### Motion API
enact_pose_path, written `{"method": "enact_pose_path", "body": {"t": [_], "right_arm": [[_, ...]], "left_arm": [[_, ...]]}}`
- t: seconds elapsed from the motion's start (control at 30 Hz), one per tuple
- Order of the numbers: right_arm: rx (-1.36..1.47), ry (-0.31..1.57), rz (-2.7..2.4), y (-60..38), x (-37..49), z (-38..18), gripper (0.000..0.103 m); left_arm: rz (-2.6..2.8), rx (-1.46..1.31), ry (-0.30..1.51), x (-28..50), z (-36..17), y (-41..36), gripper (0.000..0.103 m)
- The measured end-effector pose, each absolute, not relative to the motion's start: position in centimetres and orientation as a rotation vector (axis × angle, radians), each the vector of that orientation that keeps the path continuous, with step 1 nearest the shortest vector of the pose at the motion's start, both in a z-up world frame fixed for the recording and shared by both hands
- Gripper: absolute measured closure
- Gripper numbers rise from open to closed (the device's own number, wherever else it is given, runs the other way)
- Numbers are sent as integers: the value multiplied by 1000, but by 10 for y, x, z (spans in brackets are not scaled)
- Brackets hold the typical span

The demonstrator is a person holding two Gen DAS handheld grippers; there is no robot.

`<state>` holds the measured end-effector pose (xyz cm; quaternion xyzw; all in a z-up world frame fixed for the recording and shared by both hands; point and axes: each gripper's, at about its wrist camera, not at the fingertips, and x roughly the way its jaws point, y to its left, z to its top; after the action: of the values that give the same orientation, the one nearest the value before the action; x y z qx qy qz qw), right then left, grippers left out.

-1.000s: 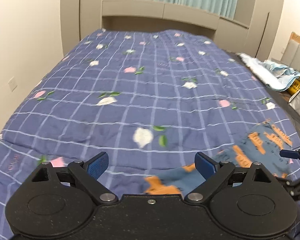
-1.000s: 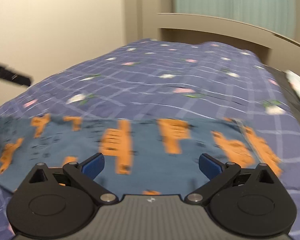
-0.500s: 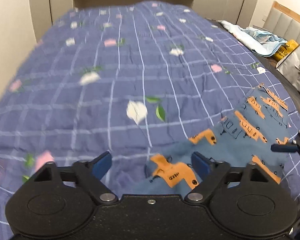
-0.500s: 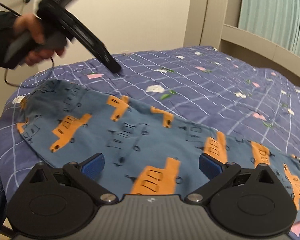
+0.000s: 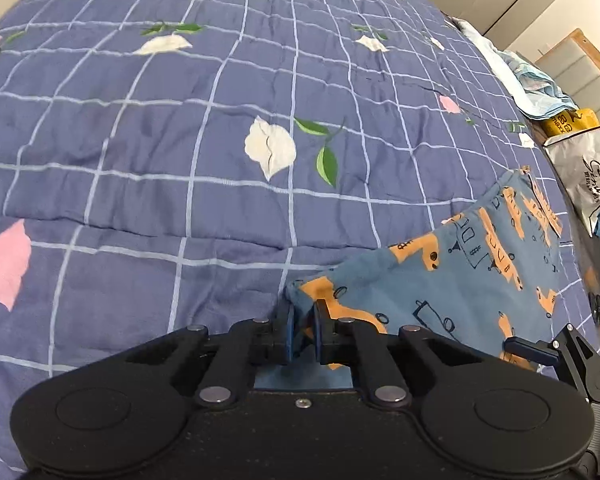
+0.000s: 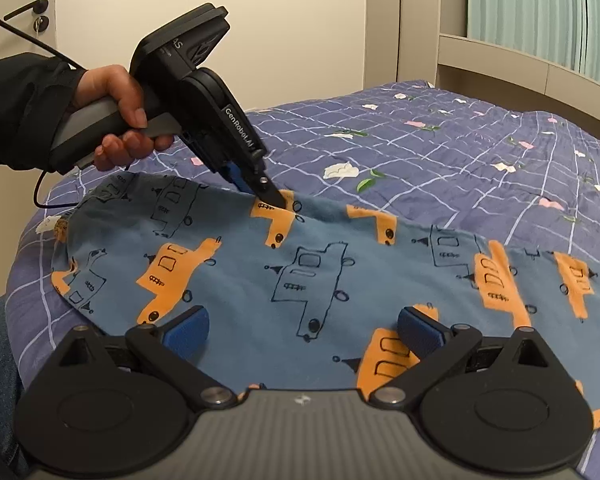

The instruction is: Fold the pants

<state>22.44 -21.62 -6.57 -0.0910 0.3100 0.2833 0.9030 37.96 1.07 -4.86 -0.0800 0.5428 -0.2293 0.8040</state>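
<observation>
At the left, the person's hand (image 6: 116, 120) in a dark sleeve (image 6: 20, 108) held the left gripper (image 5: 301, 334) pointed down at the far edge of the pants (image 6: 300, 280). Its jaws had just been closing and stood almost together, with a small fold of the blue cloth pinched between the pads. The pants, blue with orange and outlined vehicles, lay spread flat across the near part of the bed, on the purple checked quilt (image 5: 180, 140) with flowers.

Further to the right, the right gripper (image 6: 302, 326) hovered low over the middle of the pants. Its fingers (image 6: 188, 326) stood wide apart and held nothing; the cloth was under them, but whether the pads touched it I cannot tell.

The step in hand seemed to be taking the first hold for a fold. Next, I think, the right gripper needs to close on the same edge further along, so both can lift it together and carry it over evenly.
</observation>
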Motion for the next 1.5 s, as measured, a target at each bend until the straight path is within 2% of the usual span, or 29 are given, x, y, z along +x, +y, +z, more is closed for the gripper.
{"method": "enact_pose_path", "body": {"t": [0.27,0.5,0.57,0.63,0.67,0.7,0.73,0.87,1.03,1.2,1.27,1.33,1.5], "right_arm": [[-157,645,561,-224,223,-69,0],[-161,650,526,-226,220,-73,0],[-181,650,507,-224,220,-73,0],[-187,645,498,-224,218,-73,0],[-184,640,494,-224,218,-71,0],[-176,631,484,-226,217,-70,0],[-170,623,470,-227,218,-69,0],[-152,623,381,-235,219,-69,0],[-116,667,305,-253,222,-76,0],[-80,643,281,-275,215,-75,0],[-44,616,272,-287,209,-72,0],[8,580,256,-304,204,-69,0],[216,525,186,-364,198,-62,0]], "left_arm": [[-518,32,1019,366,-20,-5,98],[-514,145,995,366,-39,-12,95],[-502,158,998,361,-41,-13,87],[-486,180,980,354,-38,-14,64],[-477,195,968,348,-35,-15,59],[-466,210,950,341,-32,-15,48],[-461,221,936,334,-31,-14,44],[-356,287,923,313,-39,-7,43],[-253,146,964,311,-47,25,30],[-214,130,969,301,-38,33,26],[-205,127,956,296,-31,29,20],[-236,125,931,294,-22,19,5],[-372,136,893,294,-7,-33,3]]}}
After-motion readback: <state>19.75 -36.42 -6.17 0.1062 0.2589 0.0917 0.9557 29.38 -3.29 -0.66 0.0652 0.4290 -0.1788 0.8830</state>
